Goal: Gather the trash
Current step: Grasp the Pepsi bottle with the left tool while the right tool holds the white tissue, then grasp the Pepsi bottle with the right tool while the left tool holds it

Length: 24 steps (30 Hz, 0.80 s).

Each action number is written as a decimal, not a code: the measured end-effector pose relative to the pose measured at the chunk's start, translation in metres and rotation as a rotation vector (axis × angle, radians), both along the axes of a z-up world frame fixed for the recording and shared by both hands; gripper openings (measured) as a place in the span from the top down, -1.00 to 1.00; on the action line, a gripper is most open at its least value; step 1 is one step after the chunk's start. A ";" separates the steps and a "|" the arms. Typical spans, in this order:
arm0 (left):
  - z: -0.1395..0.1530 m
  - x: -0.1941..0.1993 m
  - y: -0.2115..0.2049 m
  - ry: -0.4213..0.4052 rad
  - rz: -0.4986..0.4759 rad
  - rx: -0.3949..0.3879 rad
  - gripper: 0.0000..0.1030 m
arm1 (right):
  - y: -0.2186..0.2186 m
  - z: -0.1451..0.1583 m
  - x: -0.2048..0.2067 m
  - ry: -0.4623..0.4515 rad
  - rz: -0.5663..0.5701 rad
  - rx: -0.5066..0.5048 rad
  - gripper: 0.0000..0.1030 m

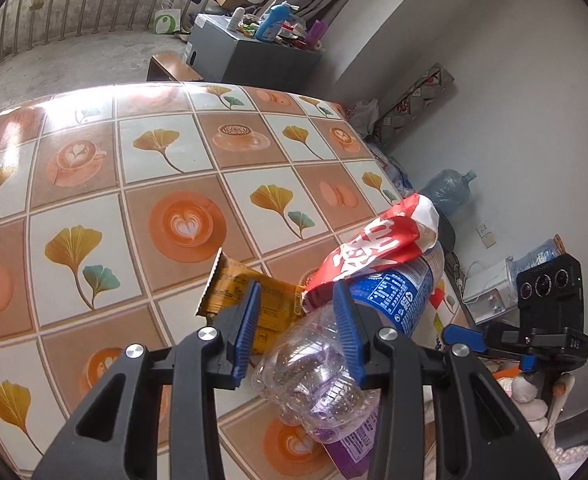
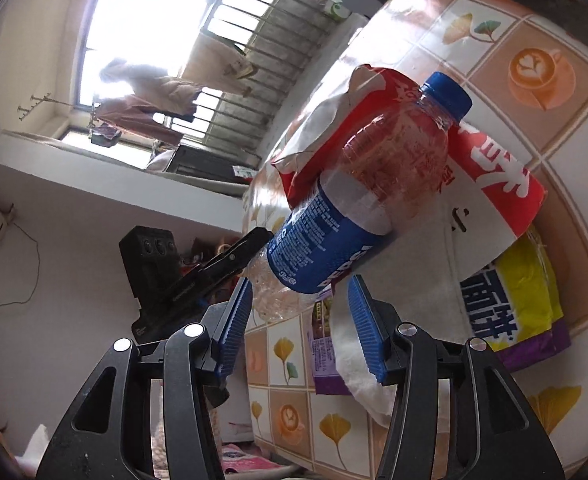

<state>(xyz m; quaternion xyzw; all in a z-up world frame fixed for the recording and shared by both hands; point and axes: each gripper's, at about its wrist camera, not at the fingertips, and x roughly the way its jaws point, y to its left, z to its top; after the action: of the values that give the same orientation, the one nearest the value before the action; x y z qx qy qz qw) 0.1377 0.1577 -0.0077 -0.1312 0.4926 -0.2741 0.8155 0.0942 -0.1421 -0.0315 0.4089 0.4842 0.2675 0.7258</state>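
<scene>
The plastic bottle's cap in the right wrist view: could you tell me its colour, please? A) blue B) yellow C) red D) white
A: the plastic bottle ends in a blue cap, pointing away from the tongs over the red wrapper.

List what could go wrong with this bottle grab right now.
1. The left gripper pinches the plastic bottle only near its rounded base; it could slip and roll off the table.
2. The red wrapper leans on the bottle and may slide off when it moves.
3. The open right gripper is close to the left one; they could collide.
</scene>
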 end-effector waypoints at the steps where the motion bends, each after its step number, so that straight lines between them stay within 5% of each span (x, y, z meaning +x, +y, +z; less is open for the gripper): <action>1: 0.000 -0.003 -0.001 0.009 -0.015 -0.013 0.30 | 0.001 -0.003 0.003 0.016 -0.005 0.008 0.05; 17: -0.005 -0.030 -0.043 0.117 -0.282 -0.188 0.28 | 0.000 -0.019 0.017 0.133 -0.095 0.036 -0.11; 24: -0.011 -0.027 -0.052 0.154 -0.285 -0.258 0.16 | -0.013 -0.029 0.010 0.148 -0.135 0.101 -0.11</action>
<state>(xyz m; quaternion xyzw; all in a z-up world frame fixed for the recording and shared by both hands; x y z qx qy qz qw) 0.1111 0.1052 -0.0187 -0.1841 0.5278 -0.4366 0.7049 0.1039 -0.1552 -0.0602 0.4952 0.4937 0.2114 0.6829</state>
